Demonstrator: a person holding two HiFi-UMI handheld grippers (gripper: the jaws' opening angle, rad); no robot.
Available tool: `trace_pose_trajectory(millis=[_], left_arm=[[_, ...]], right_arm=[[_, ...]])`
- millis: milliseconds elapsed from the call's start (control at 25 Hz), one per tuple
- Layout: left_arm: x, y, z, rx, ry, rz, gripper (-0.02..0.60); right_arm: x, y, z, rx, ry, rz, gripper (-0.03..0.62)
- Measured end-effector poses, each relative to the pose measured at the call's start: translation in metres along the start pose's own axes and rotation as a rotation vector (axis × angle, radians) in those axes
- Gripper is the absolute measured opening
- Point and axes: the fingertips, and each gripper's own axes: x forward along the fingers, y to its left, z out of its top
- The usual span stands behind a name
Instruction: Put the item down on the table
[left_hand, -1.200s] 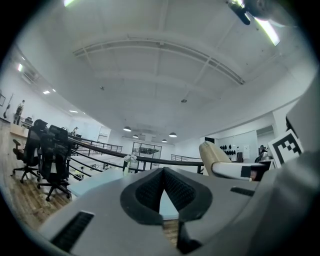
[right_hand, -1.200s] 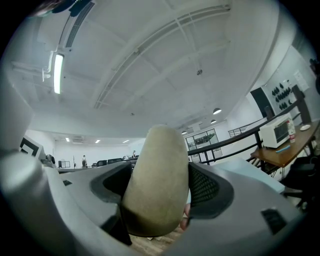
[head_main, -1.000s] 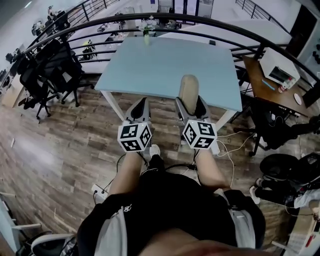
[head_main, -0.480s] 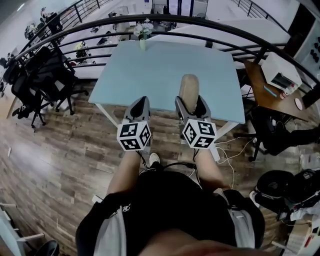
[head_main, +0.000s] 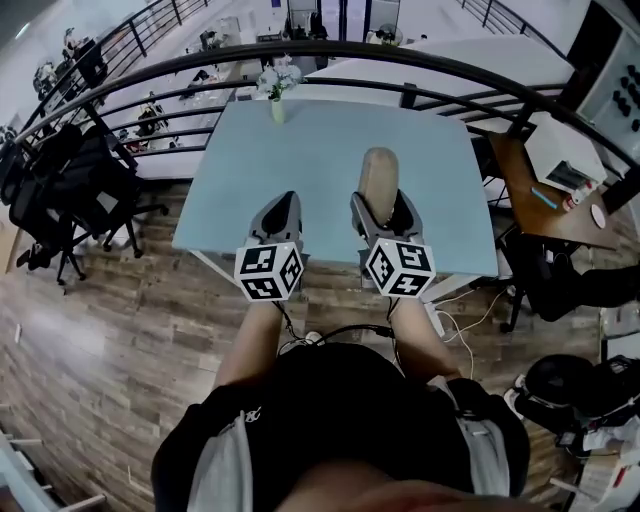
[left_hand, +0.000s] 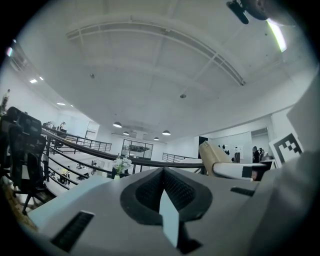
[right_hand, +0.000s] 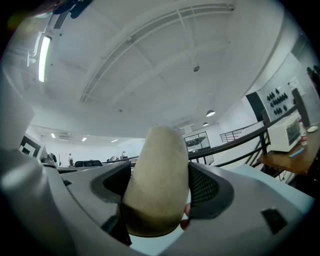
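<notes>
The item is a beige, oblong, roll-like thing (head_main: 377, 178). It stands up between the jaws of my right gripper (head_main: 381, 207), which is shut on its lower part, as the right gripper view confirms (right_hand: 156, 172). The item also shows at the right of the left gripper view (left_hand: 212, 154). My left gripper (head_main: 283, 207) is alongside at the same height, with its jaws together and nothing in them (left_hand: 163, 189). Both grippers hover over the near part of the light blue table (head_main: 320, 140).
A small vase of flowers (head_main: 277, 86) stands at the table's far edge. A curved black railing (head_main: 330, 50) runs behind the table. Black office chairs (head_main: 65, 190) stand at the left, and a brown desk (head_main: 545, 185) with small objects at the right. Cables lie on the wood floor (head_main: 120, 330).
The table has come nearer in the head view. Both grippers, earlier at its front edge over the floor, now reach over its near part. The grip on the item is unchanged.
</notes>
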Motion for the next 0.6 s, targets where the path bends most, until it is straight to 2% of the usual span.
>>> trace_pose_trajectory(millis=[160,400,600], left_arm=[[0.034,0.011,-0.004,-0.001,0.014,-0.028,0.014],[0.071,0.015,-0.013,-0.015,0.042,-0.024,0.014],[0.091,0.006,-0.019,-0.021,0.051,-0.009,0.014]], right_arm=[[0.033,-0.014,-0.003,0.000,0.007,-0.028,0.362],[0.053,-0.044,-0.009,-0.003,0.046,-0.054,0.362],[0.064,-0.064,-0.008,-0.070,0.060,-0.040,0.362]])
